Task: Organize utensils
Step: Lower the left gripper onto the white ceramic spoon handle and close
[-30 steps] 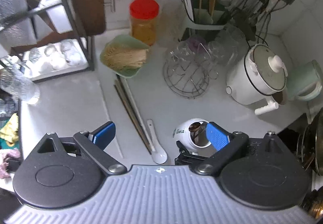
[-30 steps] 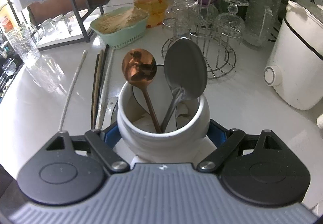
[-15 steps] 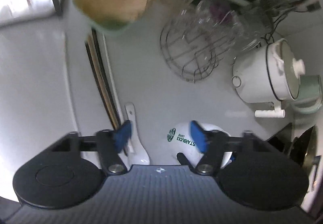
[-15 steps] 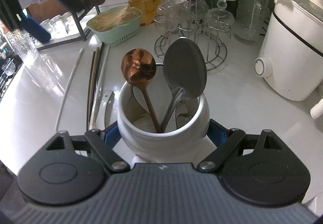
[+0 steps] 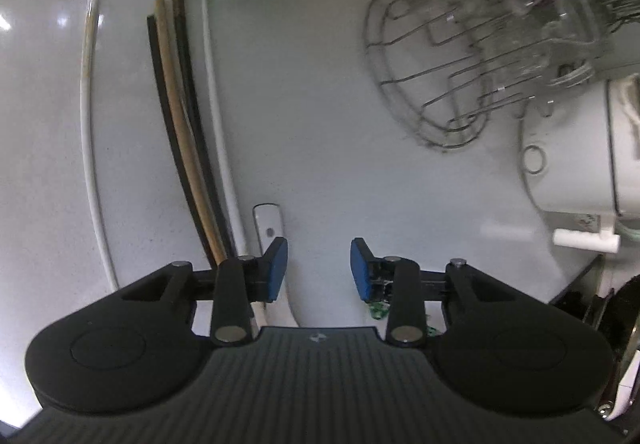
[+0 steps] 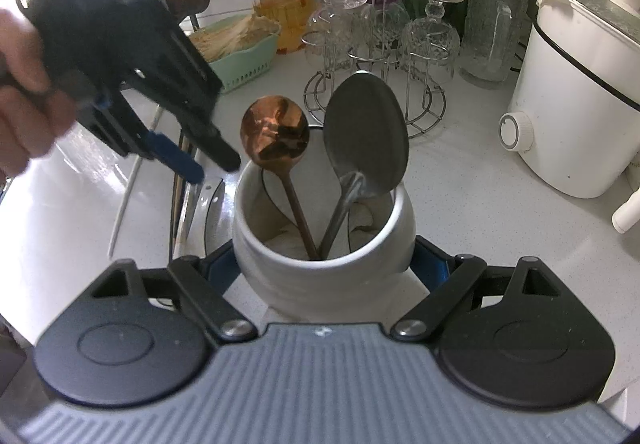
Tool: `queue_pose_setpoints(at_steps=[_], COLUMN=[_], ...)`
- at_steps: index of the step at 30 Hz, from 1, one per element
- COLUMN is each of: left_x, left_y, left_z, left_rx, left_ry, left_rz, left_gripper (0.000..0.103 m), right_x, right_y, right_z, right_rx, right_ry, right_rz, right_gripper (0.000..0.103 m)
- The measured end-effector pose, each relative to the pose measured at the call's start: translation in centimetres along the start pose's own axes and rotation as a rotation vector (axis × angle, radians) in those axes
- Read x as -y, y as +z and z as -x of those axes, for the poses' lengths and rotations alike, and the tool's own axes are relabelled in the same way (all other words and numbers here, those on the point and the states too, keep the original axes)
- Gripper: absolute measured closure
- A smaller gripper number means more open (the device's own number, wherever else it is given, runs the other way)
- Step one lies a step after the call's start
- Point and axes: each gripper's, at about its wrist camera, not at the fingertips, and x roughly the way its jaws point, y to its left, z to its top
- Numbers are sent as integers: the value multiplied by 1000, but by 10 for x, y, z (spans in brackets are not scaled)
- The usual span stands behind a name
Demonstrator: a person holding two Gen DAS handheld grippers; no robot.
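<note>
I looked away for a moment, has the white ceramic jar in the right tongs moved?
No. The white ceramic jar sits at the same spot in the right tongs, though the white cooker beyond has shifted sideways slightly.

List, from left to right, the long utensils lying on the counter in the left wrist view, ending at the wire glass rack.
White chopstick → black chopstick → tan chopstick → second black chopstick → second white chopstick → white spoon handle → wire glass rack.

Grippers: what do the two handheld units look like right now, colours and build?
Both match: the left gripper and right gripper have black linkage arms with silver pivot screws, blue finger pads, round black side housings and a ribbed grey body. A bare hand shows, with no sleeve in view.
</note>
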Motion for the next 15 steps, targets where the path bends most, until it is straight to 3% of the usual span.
queue_pose_setpoints(at_steps=[8, 15], left_x=[-12, 9], left_y=[3, 2], left_z=[-12, -19], left_rx=[-3, 11], left_ry=[71, 176], left_rz=[6, -87], left_gripper=[63, 63], right_x=[2, 1], right_y=[0, 1], right_z=[1, 1], right_rx=[-2, 0], right_ry=[14, 16], right_rz=[16, 16], right_gripper=[12, 12])
